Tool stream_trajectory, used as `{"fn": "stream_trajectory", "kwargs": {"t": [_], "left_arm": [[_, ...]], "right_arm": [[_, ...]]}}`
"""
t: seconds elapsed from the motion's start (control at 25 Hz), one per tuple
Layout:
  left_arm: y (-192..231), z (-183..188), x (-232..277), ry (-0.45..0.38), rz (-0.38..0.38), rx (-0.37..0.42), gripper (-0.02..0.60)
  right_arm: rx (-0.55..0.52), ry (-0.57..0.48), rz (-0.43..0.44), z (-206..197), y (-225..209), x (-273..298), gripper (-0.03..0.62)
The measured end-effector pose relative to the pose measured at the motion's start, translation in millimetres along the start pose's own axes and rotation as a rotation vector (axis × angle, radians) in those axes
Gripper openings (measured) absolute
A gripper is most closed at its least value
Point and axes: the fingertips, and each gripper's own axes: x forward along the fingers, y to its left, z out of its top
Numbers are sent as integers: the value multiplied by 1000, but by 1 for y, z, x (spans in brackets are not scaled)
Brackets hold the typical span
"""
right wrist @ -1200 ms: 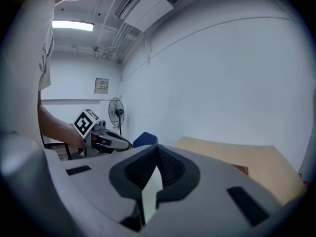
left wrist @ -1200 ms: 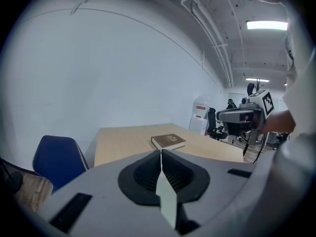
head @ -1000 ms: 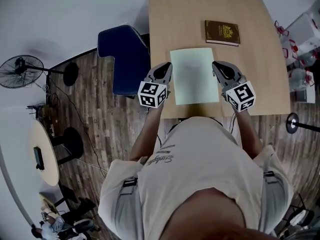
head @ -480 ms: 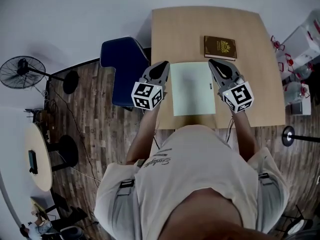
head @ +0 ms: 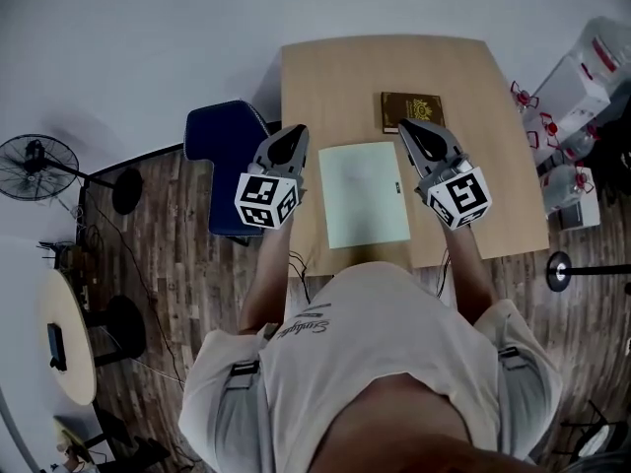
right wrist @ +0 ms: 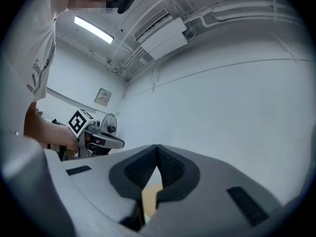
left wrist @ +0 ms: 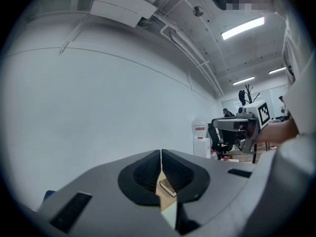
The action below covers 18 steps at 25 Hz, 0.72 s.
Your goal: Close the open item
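A pale green folder (head: 362, 195) lies flat and shut on the wooden table (head: 493, 166), with a small dark mark on its right edge. Behind it rests a brown book (head: 412, 111). My left gripper (head: 297, 131) hovers over the table's left edge, left of the folder. To the folder's right, near the book's front edge, is my right gripper (head: 405, 127). Both are held above the table, shut and empty. In the left gripper view the jaws (left wrist: 161, 155) meet at their tips, with the book (left wrist: 167, 187) and folder (left wrist: 171, 213) visible below them. The right gripper (right wrist: 157, 149) shows the same.
A blue chair (head: 221, 156) stands against the table's left side. White boxes and water bottles (head: 577, 87) crowd the right, with a stand base (head: 557, 270) near the table's corner. A fan (head: 32, 163) and a small round table (head: 56, 335) sit far left.
Both grippers have risen and drawn back from the folder's sides, staying shut. The head camera has pulled away, so the table looks smaller. The folder and book have not moved.
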Motion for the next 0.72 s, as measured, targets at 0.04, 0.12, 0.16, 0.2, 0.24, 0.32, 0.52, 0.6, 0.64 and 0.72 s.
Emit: {"fn": "stream_trajectory", "kwargs": {"t": [0.04, 0.12, 0.16, 0.2, 0.24, 0.32, 0.52, 0.6, 0.64, 0.72], "left_arm": [[0, 2, 0, -4, 4, 1, 17], [-1, 5, -2, -11, 15, 0, 17], [-1, 6, -3, -16, 21, -2, 17], [-1, 7, -3, -20, 25, -5, 16], [-1, 8, -3, -23, 27, -6, 17], [-1, 9, -4, -22, 28, -2, 17], [4, 16, -13, -36, 54, 9, 17], [7, 17, -15, -37, 62, 9, 17], [8, 17, -16, -35, 62, 10, 17], [8, 14, -17, -24, 59, 8, 17]], "right_arm": [[-3, -3, -4, 2, -1, -1, -5], [-11, -10, -11, 5, -2, -2, -5], [-14, -14, -14, 7, -4, -1, -5], [-16, -20, -16, 10, -6, 0, -5], [-16, -25, -18, 13, -8, 1, -5], [-14, -21, -16, 15, -10, 2, -3], [2, 22, -36, 11, -14, -2, -5], [12, 31, -37, 10, -16, -3, -5], [11, 34, -35, 10, -16, -2, -5], [-4, 40, -30, 11, -16, -1, -5]]}}
